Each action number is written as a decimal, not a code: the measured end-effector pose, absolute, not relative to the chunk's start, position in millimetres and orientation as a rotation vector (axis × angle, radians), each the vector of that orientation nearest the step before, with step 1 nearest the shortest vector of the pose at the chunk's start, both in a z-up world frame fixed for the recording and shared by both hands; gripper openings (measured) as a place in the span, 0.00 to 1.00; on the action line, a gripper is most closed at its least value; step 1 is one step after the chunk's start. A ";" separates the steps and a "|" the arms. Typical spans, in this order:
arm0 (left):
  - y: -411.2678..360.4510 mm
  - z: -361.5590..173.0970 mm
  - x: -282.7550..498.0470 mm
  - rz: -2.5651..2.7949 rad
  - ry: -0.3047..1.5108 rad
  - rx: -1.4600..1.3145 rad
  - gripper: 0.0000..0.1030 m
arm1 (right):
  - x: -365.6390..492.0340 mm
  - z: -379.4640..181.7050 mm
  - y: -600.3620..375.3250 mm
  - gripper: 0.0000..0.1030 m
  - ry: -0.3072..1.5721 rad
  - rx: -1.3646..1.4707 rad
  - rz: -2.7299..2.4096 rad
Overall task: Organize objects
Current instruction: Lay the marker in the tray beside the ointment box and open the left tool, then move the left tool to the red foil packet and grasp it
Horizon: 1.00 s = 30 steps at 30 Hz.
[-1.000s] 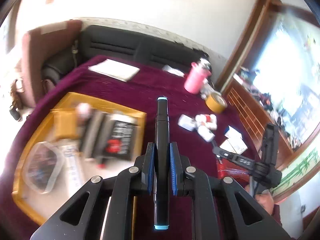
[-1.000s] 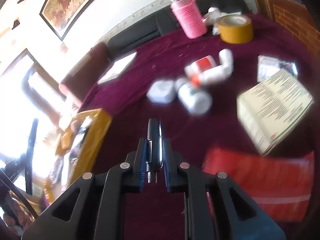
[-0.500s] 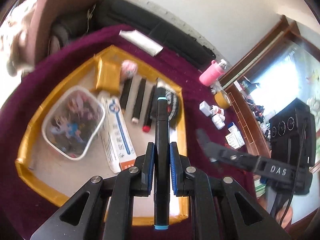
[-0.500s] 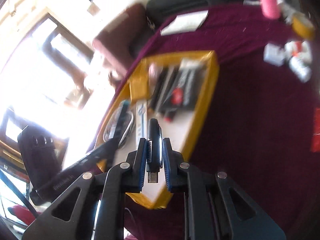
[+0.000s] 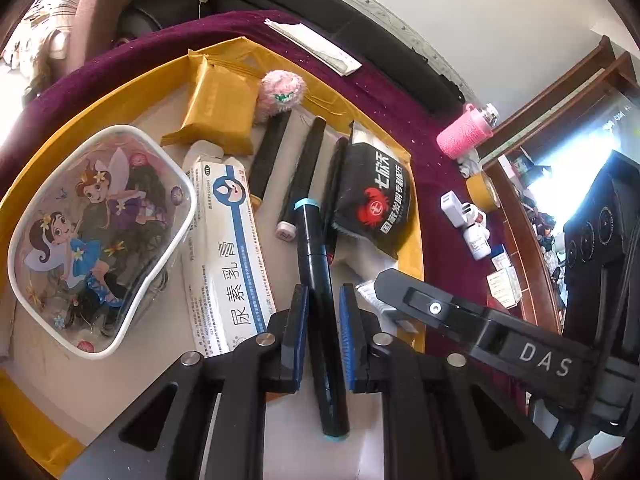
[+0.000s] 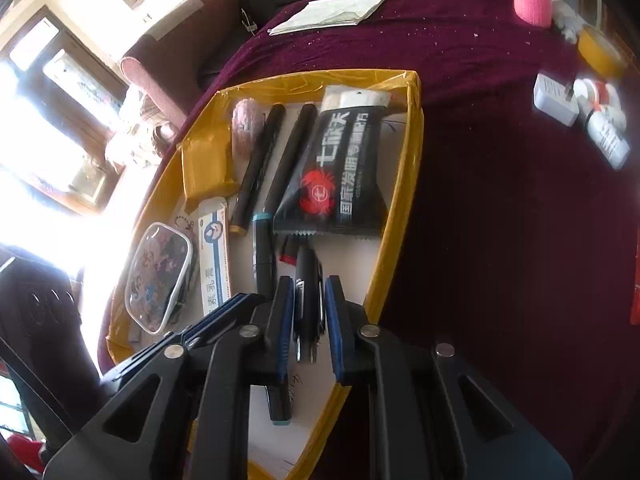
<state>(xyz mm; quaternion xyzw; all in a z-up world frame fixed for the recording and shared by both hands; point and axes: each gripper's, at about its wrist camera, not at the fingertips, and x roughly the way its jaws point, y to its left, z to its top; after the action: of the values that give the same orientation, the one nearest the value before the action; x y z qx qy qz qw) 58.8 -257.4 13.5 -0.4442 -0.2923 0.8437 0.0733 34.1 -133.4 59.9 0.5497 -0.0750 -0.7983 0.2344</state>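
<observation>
Inside a yellow tray (image 5: 416,240) (image 6: 400,200) lie a cartoon pouch (image 5: 96,240), an ointment box (image 5: 224,248), two black markers (image 5: 272,156), a black sachet (image 5: 376,196), a pink pompom (image 5: 280,94) and a yellow packet (image 5: 220,108). My left gripper (image 5: 322,292) hangs low over the tray and its jaws are opening. A black marker with teal ends (image 5: 316,264) (image 6: 264,256) lies slanted between them, with thin gaps at the pads. Over the tray's near right corner, my right gripper (image 6: 306,284) is shut on a black pen (image 6: 308,304).
On the purple cloth right of the tray stand a pink bottle (image 5: 464,134), a tape roll (image 5: 482,192) and small white bottles (image 5: 472,228) (image 6: 600,132). White paper (image 6: 332,12) lies at the far edge, by a black sofa. The two grippers are close together.
Both grippers swung from the cloth to over the tray and came lower. The teal-ended marker, straight in the left jaws before, now slants between them.
</observation>
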 end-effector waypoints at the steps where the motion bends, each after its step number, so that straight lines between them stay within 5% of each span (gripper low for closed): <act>1: -257.7 13.8 59.3 2.538 -0.878 -1.333 0.21 | 33.9 61.1 -133.8 0.15 -0.213 1.511 -2.185; 6: -261.6 19.6 65.5 2.601 -0.846 -1.286 0.44 | 36.4 74.4 -124.1 0.22 -0.190 1.448 -2.225; 17: -250.0 59.9 94.5 2.788 -0.753 -1.122 0.45 | 41.9 103.5 -49.8 0.27 -0.215 1.320 -2.384; 20: -236.2 90.2 105.6 2.838 -0.662 -1.053 0.65 | 47.5 111.2 -5.7 0.34 -0.142 1.291 -2.490; 24: -208.6 117.5 112.3 2.729 -0.645 -0.986 0.69 | 48.0 110.3 67.3 0.39 -0.091 1.291 -2.667; 30: -150.3 105.4 96.6 2.448 -0.574 -1.090 0.69 | 32.5 90.9 217.0 0.49 -0.531 1.432 -2.808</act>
<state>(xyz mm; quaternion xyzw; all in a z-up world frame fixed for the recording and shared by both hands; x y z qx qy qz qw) 96.6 -150.3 105.4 -0.3897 -0.2053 0.8754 0.1990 32.5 217.0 90.9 0.4479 -0.1661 -0.8781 -0.0275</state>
